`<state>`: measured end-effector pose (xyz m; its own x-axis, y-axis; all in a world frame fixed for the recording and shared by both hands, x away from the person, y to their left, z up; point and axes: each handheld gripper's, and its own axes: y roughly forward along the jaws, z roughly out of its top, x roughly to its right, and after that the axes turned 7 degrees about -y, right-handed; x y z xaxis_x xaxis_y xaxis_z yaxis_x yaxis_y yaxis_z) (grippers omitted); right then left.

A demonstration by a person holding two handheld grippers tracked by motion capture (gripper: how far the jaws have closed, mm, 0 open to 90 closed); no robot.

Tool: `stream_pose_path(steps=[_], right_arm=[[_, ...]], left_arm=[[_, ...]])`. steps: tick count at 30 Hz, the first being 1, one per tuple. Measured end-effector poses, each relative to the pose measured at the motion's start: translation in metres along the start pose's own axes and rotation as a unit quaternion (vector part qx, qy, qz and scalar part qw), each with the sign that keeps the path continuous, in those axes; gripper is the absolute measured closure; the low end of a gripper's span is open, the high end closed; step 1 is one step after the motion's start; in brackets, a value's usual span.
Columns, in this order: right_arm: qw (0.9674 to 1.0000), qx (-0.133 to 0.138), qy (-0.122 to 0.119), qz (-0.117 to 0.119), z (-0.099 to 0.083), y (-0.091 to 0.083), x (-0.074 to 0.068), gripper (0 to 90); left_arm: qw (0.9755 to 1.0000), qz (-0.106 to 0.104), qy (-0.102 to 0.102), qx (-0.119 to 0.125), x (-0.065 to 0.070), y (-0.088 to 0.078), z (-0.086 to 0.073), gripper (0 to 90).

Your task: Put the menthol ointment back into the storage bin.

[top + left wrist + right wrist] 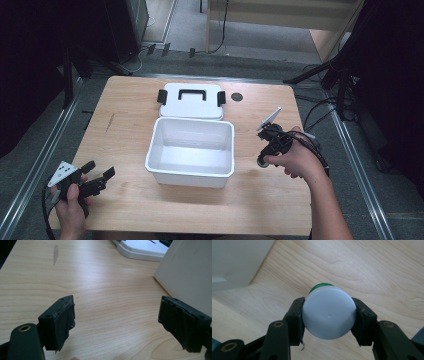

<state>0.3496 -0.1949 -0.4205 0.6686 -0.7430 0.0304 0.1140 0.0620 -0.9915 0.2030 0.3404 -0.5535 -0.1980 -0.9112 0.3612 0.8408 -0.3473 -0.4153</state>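
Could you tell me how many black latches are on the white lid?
2: one latch on the lid's left end, one latch on its right end.

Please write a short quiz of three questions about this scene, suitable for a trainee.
1. True or false: the lid lies on the table behind the white box, not on it.
2. What do the right tongs hold: A) a black handle, B) a white-capped bottle, C) nothing?
3. Fill in: the left tongs are ____, with nothing between the jaws.

Key
1. True. The box stands open and the lid with its black handle lies flat behind it.
2. B. The jaws press on both sides of the cap; green shows behind it.
3. Open.
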Motion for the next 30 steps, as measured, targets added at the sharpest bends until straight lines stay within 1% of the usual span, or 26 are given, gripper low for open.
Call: stream_pose_path(steps=[1, 2, 4, 5, 7, 11, 12, 13, 14, 16, 19, 20, 22, 24, 25, 26, 28, 30], right_arm=[[1.0, 0.0, 0.0, 0.0, 0.0, 0.0, 0.0, 51.6], [1.0, 0.004, 0.003, -0.001, 0.002, -0.006, -0.001, 51.6], [1.0, 0.007, 0.002, -0.001, 0.003, -0.009, -0.002, 51.6], [1.0, 0.008, -0.001, 0.0, 0.006, -0.015, -0.003, 51.6], [0.9999, 0.009, -0.004, -0.001, 0.007, -0.018, -0.004, 51.6], [0.9998, 0.015, -0.013, -0.005, 0.013, -0.031, -0.008, 51.6], [0.9997, 0.019, -0.017, -0.005, 0.017, -0.038, -0.011, 51.6], [0.9997, 0.02, -0.017, -0.004, 0.019, -0.041, -0.012, 51.6], [0.9997, 0.02, -0.017, -0.004, 0.019, -0.041, -0.012, 51.6], [0.9993, 0.023, -0.028, -0.004, 0.024, -0.049, -0.016, 51.6], [0.9993, 0.023, -0.028, -0.004, 0.028, -0.054, -0.019, 51.6], [0.9991, 0.022, -0.035, -0.004, 0.032, -0.058, -0.022, 51.6], [0.999, 0.023, -0.038, -0.002, 0.034, -0.061, -0.023, 51.6], [0.9985, 0.025, -0.049, 0.0, 0.04, -0.067, -0.028, 51.7], [0.9985, 0.025, -0.049, 0.0, 0.04, -0.067, -0.028, 51.7], [0.9983, 0.026, -0.052, 0.002, 0.044, -0.07, -0.032, 51.6], [0.9983, 0.026, -0.051, 0.005, 0.046, -0.072, -0.035, 51.7], [0.9978, 0.027, -0.06, 0.006, 0.051, -0.075, -0.039, 51.7]], left_arm=[[1.0, 0.0, 0.0, 0.0, 0.0, 0.0, 0.0, 14.4], [1.0, 0.0, 0.0, 0.0, 0.0, 0.0, 0.0, 14.4], [1.0, 0.0, 0.0, 0.0, 0.0, 0.0, 0.0, 14.4], [1.0, 0.0, 0.0, 0.001, 0.0, 0.0, 0.0, 14.4], [1.0, 0.0, 0.0, 0.0, 0.0, 0.0, 0.0, 14.4], [1.0, -0.001, 0.0, 0.0, 0.0, 0.0, 0.0, 14.4], [1.0, 0.0, 0.0, 0.0, 0.0, 0.0, 0.0, 14.4], [1.0, 0.0, 0.0, 0.0, 0.0, 0.0, 0.0, 14.4], [1.0, -0.001, 0.0, 0.0, 0.0, 0.0, 0.0, 14.4], [1.0, -0.001, 0.0, 0.0, 0.0, 0.0, 0.0, 14.4], [1.0, -0.001, -0.001, 0.001, 0.0, 0.0, 0.0, 14.4], [1.0, -0.002, -0.001, 0.0, 0.0, 0.0, 0.0, 14.4], [1.0, -0.002, -0.001, 0.0, 0.0, 0.0, 0.0, 14.5], [1.0, -0.002, -0.002, 0.0, 0.0, 0.0, 0.0, 14.4], [1.0, -0.002, -0.002, 0.0, 0.0, 0.0, 0.0, 14.5], [1.0, -0.002, -0.003, 0.0, 0.0, 0.0, 0.0, 14.4], [1.0, -0.003, -0.003, 0.0, 0.0, 0.0, 0.0, 14.4], [1.0, -0.003, -0.003, 0.0, -0.001, 0.0, 0.0, 14.4]])
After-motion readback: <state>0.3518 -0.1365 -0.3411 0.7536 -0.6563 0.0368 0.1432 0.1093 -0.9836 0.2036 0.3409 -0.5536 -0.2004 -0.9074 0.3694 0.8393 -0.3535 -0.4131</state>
